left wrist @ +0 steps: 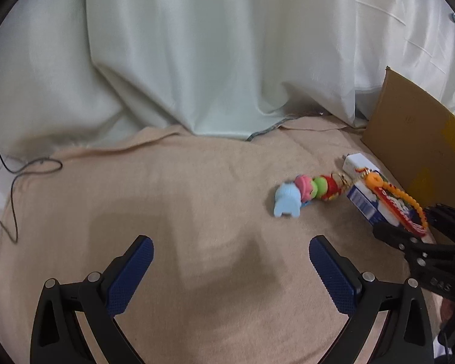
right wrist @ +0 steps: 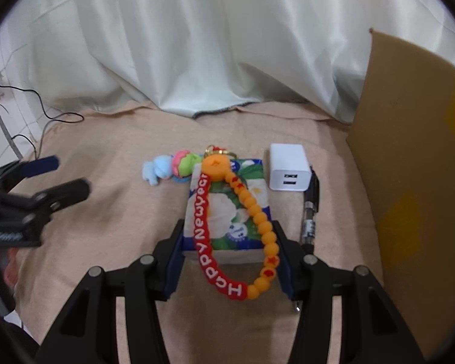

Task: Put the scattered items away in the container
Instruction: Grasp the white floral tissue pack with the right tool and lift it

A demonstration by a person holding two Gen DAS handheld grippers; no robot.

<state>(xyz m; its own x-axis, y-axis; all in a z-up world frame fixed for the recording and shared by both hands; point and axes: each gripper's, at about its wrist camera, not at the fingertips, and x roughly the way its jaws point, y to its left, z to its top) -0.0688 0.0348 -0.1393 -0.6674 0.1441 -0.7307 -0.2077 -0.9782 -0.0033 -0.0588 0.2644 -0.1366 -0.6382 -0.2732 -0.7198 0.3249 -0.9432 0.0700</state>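
While my left gripper [left wrist: 231, 268] hangs open, I clamp the right gripper [right wrist: 227, 253] on the tissue pack [right wrist: 227, 209], cardboard box [right wrist: 409, 182] at three o'clock next.

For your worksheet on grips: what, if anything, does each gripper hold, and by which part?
The right gripper clamps the tissue pack by its long sides, near end. The left gripper holds nothing.

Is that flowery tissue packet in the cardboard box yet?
No, out. The tissue packet lies flat on the beige cloth, between the right gripper's fingers, beside the cardboard box.
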